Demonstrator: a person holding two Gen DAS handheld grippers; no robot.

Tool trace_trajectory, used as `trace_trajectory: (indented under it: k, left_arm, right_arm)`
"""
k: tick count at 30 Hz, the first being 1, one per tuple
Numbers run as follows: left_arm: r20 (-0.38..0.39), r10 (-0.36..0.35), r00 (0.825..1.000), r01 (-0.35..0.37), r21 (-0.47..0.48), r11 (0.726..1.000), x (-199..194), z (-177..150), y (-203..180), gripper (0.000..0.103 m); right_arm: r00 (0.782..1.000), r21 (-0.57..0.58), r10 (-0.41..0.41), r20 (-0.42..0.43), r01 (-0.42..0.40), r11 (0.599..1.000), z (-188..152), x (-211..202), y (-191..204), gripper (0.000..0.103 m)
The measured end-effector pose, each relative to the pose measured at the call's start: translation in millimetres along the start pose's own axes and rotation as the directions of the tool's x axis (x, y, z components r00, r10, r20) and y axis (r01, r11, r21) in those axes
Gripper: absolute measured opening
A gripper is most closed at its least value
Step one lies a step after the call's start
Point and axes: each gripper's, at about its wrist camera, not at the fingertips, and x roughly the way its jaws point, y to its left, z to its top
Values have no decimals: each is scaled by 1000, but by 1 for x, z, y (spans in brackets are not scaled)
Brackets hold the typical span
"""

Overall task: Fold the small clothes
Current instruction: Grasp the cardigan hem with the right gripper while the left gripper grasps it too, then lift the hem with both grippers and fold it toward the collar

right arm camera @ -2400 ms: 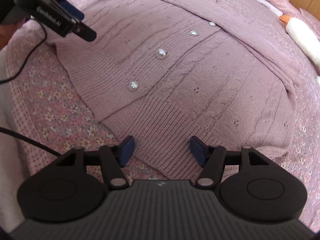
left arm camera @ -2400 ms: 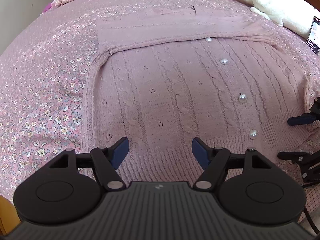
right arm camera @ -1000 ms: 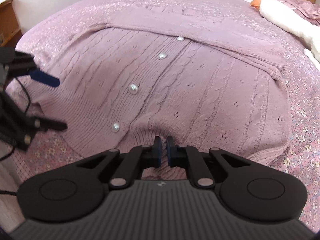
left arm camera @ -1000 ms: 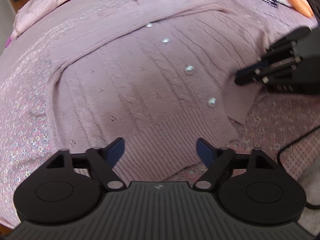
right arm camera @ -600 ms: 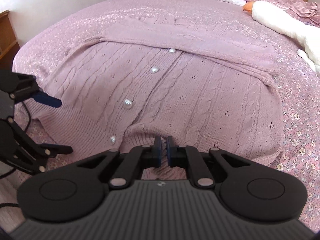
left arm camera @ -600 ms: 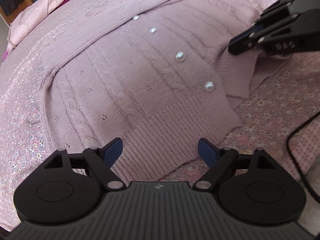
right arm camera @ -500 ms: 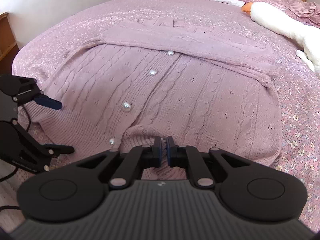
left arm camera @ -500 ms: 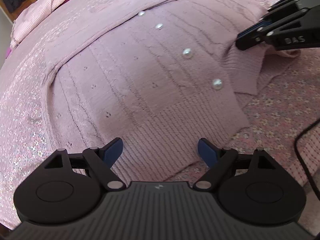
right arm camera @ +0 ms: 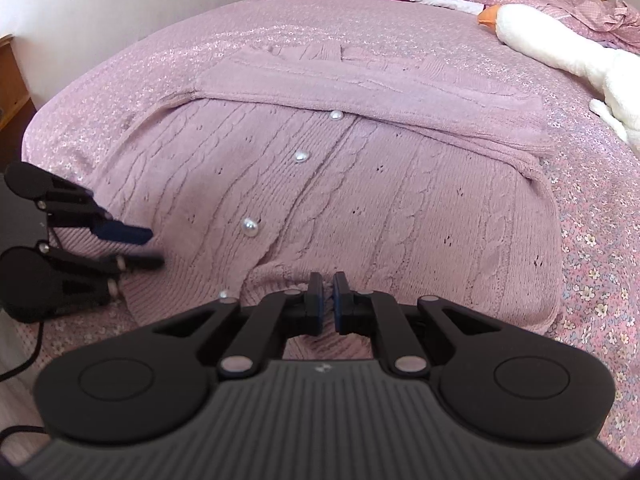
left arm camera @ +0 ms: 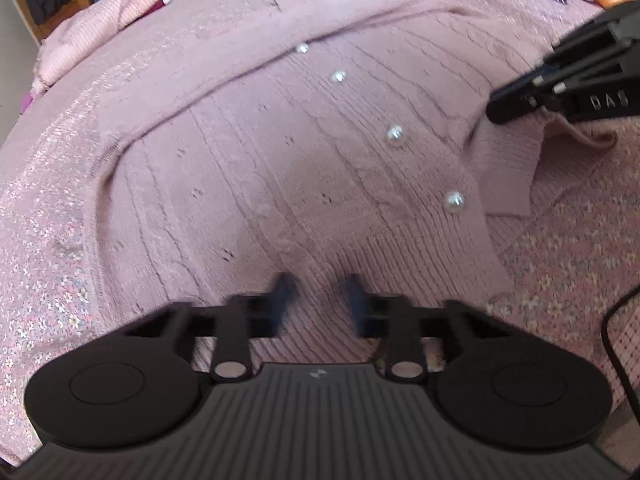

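On the left, our left gripper (left arm camera: pixel 319 296) sits low over the ribbed hem of the pink cable-knit cardigan (left arm camera: pixel 256 168), which lies buttoned and face-up on the floral bedspread (left arm camera: pixel 44 216), its sleeves folded across the chest. The fingers are blurred but a clear gap shows between them, with hem knit in the gap; they are parted and not yet pinching anything. To do this step well, we judge the left pinch should take the full thickness of the hem, both layers, and match the height of the other hand so the bottom edge lifts level.

In the middle runs the button band with its round pearl buttons (left arm camera: pixel 455 201), glossy against the matte, soft, stretchy knit of raised cables and small eyelets. The rib at the hem is denser and should hold a pinch better than the open body.

On the right, our right gripper (right arm camera: pixel 327 300) is clenched on a bunched bit of hem just right of the band; the knit puckers up between its pads. Beyond it, at the far right edge of the bed, lies a white plush goose (right arm camera: pixel 560 44) with an orange beak, well apart from the cardigan.
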Motion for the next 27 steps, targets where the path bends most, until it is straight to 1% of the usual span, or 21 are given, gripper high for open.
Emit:
trace_trajectory:
  k: [4, 6, 8, 10, 12, 14, 16, 19, 20, 21, 22, 23, 24, 25, 26, 27]
  left_arm:
    - [46, 9, 999, -7, -46, 999, -8, 7, 10, 6]
    - [61, 14, 998, -12, -42, 999, -10, 10, 13, 5]
    - [71, 34, 997, -31, -43, 999, -13, 14, 16, 5]
    - [71, 34, 997, -29, -68, 997, -16, 17, 20, 6]
    - [64, 25, 998, -18, -98, 995, -20, 18, 27, 6]
    - [70, 30, 997, -22, -126, 992, -24, 16, 34, 7]
    - [57, 35, 998, -26, -145, 989, -27, 14, 40, 7]
    - [36, 38, 999, -31, -191, 981, -29, 11, 53, 19]
    - [30, 44, 999, -37, -204, 978, -29, 9, 57, 27]
    - [24, 57, 998, -50, -214, 976, -30, 8, 60, 40]
    - [18, 74, 997, -69, -220, 973, -32, 6, 63, 48]
    - [16, 93, 996, -87, -225, 970, -33, 6, 66, 60]
    - [17, 110, 994, -103, -232, 967, -35, 5, 70, 67]
    - [14, 118, 993, -111, -240, 964, -36, 3, 74, 68]
    - [6, 116, 993, -111, -249, 962, -36, 3, 78, 72]
    - [-3, 107, 994, -104, -261, 960, -35, 1, 83, 74]
  right_arm:
    - [1000, 4, 3, 8, -3, 1000, 3, -1, -1, 8]
    - [1000, 4, 1, 11, -1, 1000, 6, 0, -2, 8]
    - [1000, -6, 7, 9, -7, 1000, 7, 1, -2, 8]
    - [1000, -15, 14, 6, -14, 1000, 7, 1, -2, 8]
    - [999, -24, 39, -5, -39, 999, 6, 0, -3, 10]
    - [999, -12, 35, -3, -35, 999, 4, -2, -4, 11]
    - [1000, -22, 24, -8, -24, 999, 1, -3, -5, 11]
    - [1000, -25, -22, -20, 21, 999, -3, -6, -7, 11]
    - [999, -23, -35, -23, 35, 999, -4, -8, -9, 11]
    - [999, -19, -48, -24, 48, 999, -5, -10, -11, 11]
    - [998, -14, -62, -22, 62, 998, -6, -14, -14, 11]
    - [997, -6, -75, -19, 75, 997, -8, -19, -18, 11]
    - [996, 4, -90, -16, 90, 996, -10, -23, -22, 22]
    - [995, 14, -103, -13, 103, 995, -12, -28, -28, 33]
    - [993, 25, -120, -8, 120, 992, -14, -33, -33, 57]
    - [990, 32, -139, 1, 139, 990, -17, -38, -38, 67]
